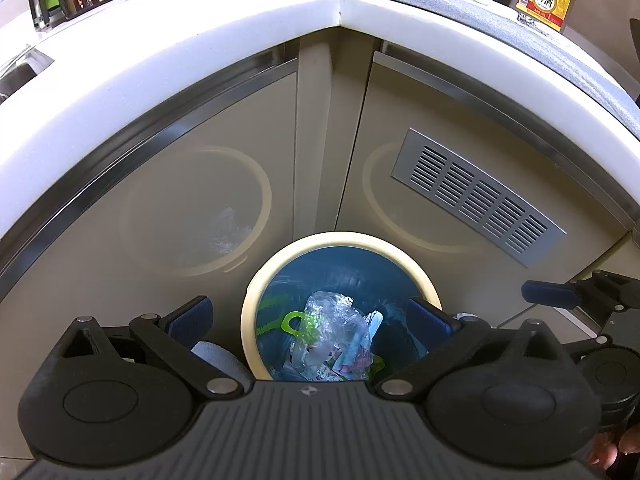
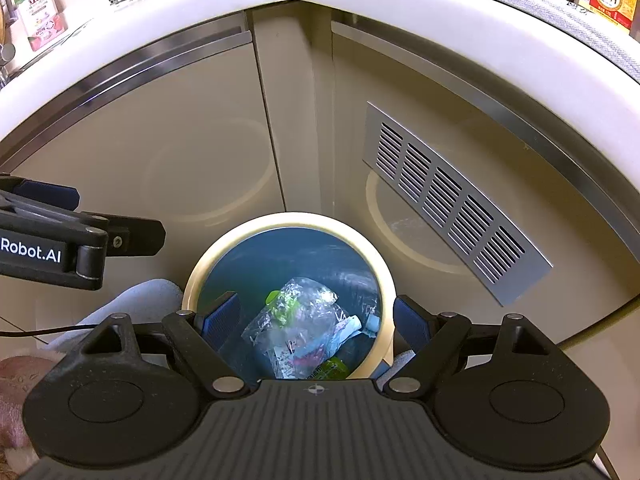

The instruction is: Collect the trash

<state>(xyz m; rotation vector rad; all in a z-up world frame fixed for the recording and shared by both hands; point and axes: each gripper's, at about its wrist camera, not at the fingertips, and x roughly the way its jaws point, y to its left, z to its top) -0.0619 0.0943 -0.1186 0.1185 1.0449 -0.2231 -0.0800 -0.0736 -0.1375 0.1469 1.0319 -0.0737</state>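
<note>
Beige cabinet doors (image 1: 208, 184) meet in a corner under a white surface (image 1: 160, 76) curving across the top of both frames. At the corner's foot stands a cream-rimmed bin (image 1: 340, 238) lined with a blue bag (image 1: 340, 276), crumpled plastic trash (image 1: 332, 328) lying at its bottom. Both claws point steeply down at it. The left claw (image 1: 310, 318) and right claw (image 2: 316, 320) each stand wide open, holding nothing, each straddling the bin mouth at lower centre, the trash directly ahead between the fingers. Neither looks clearly nearer.
</note>
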